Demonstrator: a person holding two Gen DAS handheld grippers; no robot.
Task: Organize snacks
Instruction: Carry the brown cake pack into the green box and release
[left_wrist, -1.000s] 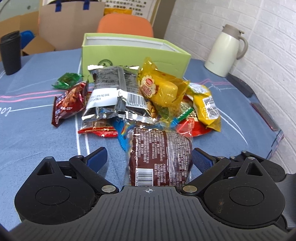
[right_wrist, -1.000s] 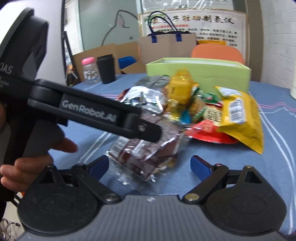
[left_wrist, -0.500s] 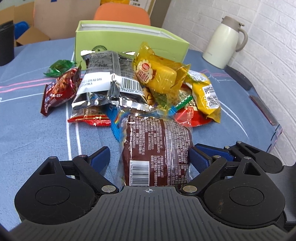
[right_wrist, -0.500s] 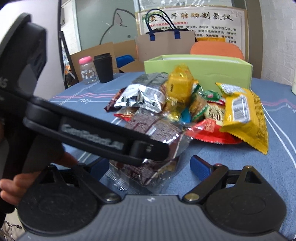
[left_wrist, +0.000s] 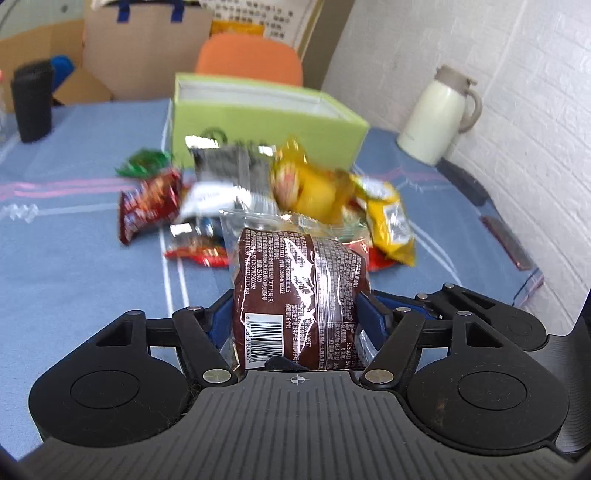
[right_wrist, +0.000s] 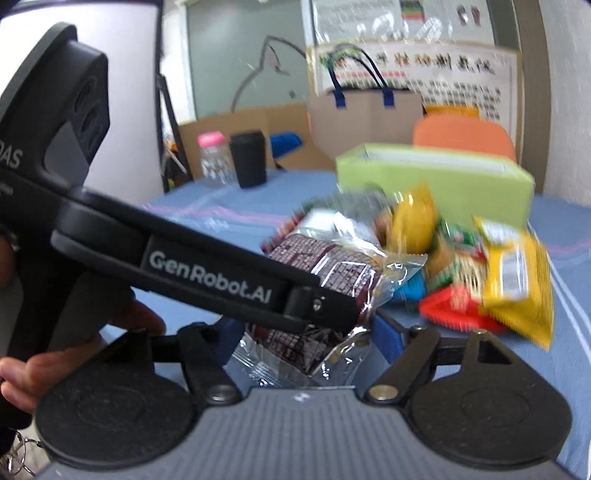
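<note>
A brown snack packet (left_wrist: 299, 280) in clear wrap stands between the blue pads of my left gripper (left_wrist: 295, 314). The jaws are closing and the pads press its sides. It hangs above the blue tablecloth (left_wrist: 74, 266). In the right wrist view the same packet (right_wrist: 325, 269) lies between the pads of my right gripper (right_wrist: 308, 332), whose jaws are also closing and meet the crinkled wrapper. One of the left gripper's fingers (right_wrist: 317, 306) crosses in front. Behind lie the snack pile (left_wrist: 295, 184) and the open green box (left_wrist: 258, 122).
A white thermos (left_wrist: 436, 118) stands at the right by the brick wall. A black cup (right_wrist: 249, 158) and a pink-capped bottle (right_wrist: 212, 158) stand at the far left. A flat dark object (left_wrist: 506, 243) lies near the table's right edge. An orange chair (left_wrist: 251, 55) stands behind the box.
Both grippers' jaws have narrowed onto the brown packet, which lay flat on the cloth before. The packet and both grippers have risen, and the pile now looks farther off.
</note>
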